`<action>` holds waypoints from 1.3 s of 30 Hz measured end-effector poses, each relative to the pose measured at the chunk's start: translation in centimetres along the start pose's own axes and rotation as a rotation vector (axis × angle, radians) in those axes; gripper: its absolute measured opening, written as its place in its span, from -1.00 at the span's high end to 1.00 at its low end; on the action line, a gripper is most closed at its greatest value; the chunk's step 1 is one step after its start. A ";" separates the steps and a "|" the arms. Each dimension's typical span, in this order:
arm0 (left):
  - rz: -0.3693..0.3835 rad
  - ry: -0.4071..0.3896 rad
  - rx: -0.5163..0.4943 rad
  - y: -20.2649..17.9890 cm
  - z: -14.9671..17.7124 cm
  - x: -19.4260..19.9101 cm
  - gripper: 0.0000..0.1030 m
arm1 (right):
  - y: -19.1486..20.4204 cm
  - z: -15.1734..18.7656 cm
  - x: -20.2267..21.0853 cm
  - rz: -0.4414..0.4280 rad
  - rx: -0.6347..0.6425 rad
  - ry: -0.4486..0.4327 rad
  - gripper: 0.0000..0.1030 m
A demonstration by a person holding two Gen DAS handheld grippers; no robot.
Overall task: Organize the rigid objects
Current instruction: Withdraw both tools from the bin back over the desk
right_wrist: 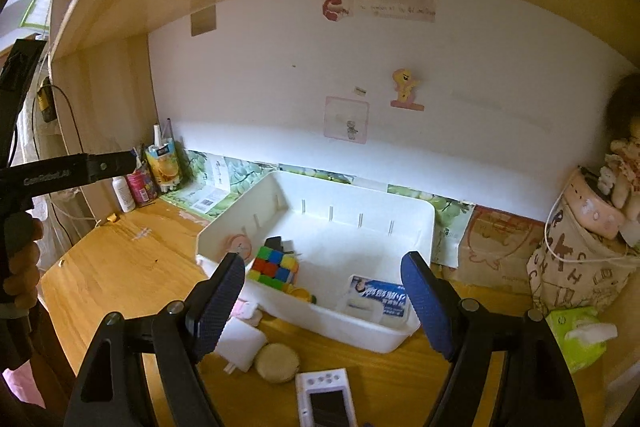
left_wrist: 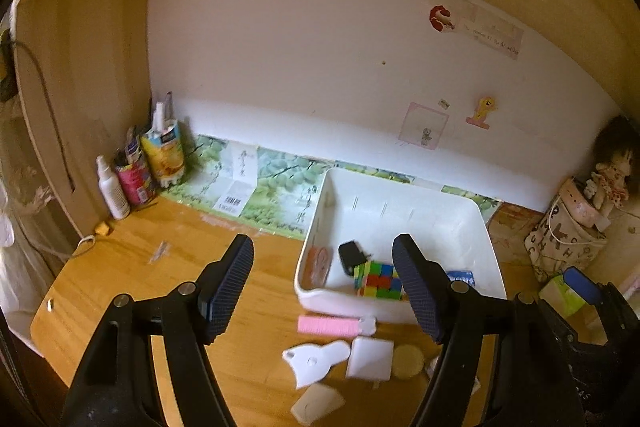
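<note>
- Left gripper point(left_wrist: 324, 287) hangs over the counter point(left_wrist: 160, 279), fingers spread wide, nothing between them.
- Right gripper point(right_wrist: 324, 301) likewise, fingers released and empty, facing the white bin point(right_wrist: 416, 227).
- Inside the bin: colour cube point(right_wrist: 274, 265), black block point(right_wrist: 274, 242), blue-printed packet point(right_wrist: 380, 297).
- On the counter just in front of the bin: pink comb point(left_wrist: 330, 325), white square block point(left_wrist: 370, 357), round tan disc point(left_wrist: 407, 361), white handheld device point(right_wrist: 326, 399).

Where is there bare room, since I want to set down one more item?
Inside the white bin, the floor between the cube and the blue packet is bare. The desk left of the bin is open. The strip before it, around the pink comb, is crowded.
</note>
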State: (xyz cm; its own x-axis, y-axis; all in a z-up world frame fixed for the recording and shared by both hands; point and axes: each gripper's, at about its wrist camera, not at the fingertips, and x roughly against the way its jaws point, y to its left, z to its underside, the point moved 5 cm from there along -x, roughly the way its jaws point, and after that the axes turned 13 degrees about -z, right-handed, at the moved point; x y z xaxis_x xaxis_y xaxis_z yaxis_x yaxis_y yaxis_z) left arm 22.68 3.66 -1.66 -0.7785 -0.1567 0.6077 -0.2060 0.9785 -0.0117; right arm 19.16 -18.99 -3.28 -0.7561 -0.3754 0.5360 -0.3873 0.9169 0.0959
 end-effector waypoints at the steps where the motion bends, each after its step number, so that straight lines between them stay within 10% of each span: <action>1: -0.016 0.004 0.007 0.7 0.3 0.2 -0.47 | 0.3 0.1 0.1 0.001 -0.003 -0.001 -0.57; 18: 0.049 0.178 -0.111 5.5 6.2 0.1 -0.47 | 7.9 5.6 2.0 0.069 -0.132 0.019 -0.57; 39: 0.146 0.610 -0.191 6.0 15.7 -3.7 -0.55 | 8.7 14.0 2.8 0.196 -0.362 0.161 -0.57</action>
State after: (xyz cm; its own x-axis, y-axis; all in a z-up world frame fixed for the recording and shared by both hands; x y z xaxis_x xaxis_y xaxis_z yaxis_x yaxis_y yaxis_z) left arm 15.00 8.02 -16.40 -0.3033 0.0285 0.9525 0.0284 0.9994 -0.0209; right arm 6.31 -13.94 -12.72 -0.6942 -0.1905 0.6941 -0.0135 0.9676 0.2521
